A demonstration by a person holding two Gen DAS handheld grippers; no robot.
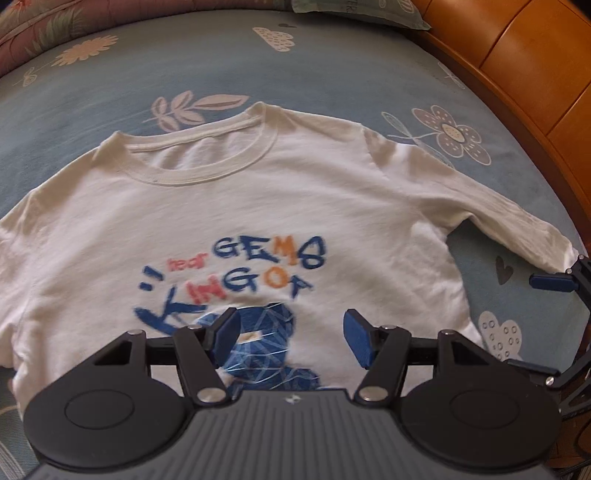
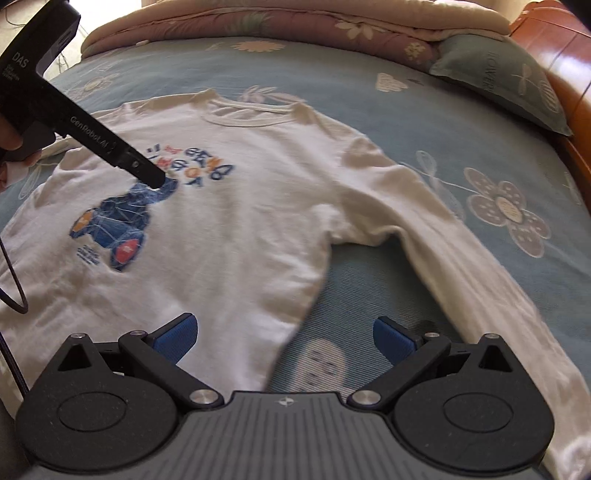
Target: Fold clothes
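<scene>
A white long-sleeved shirt [image 1: 258, 206] lies flat and face up on the bed, collar at the far side, with blue lettering and a blue bear print on the chest. My left gripper [image 1: 291, 339] hovers over the print, open, with nothing between its blue pads. From the right wrist view the shirt [image 2: 240, 221] spreads to the left and its long sleeve [image 2: 461, 258] runs down the right side. My right gripper [image 2: 286, 338] stands open above the shirt's side edge and the bare sheet beside it, holding nothing. The left gripper [image 2: 147, 173] reaches in from the upper left, held by a hand [image 2: 7, 147].
The bed sheet [image 1: 147, 74] is blue with flower patterns. A wooden bed frame [image 1: 517, 55] curves along the right. A pillow [image 2: 498, 81] and a rolled floral quilt [image 2: 295, 26] lie at the far end. A black cable [image 2: 14, 288] hangs at the left.
</scene>
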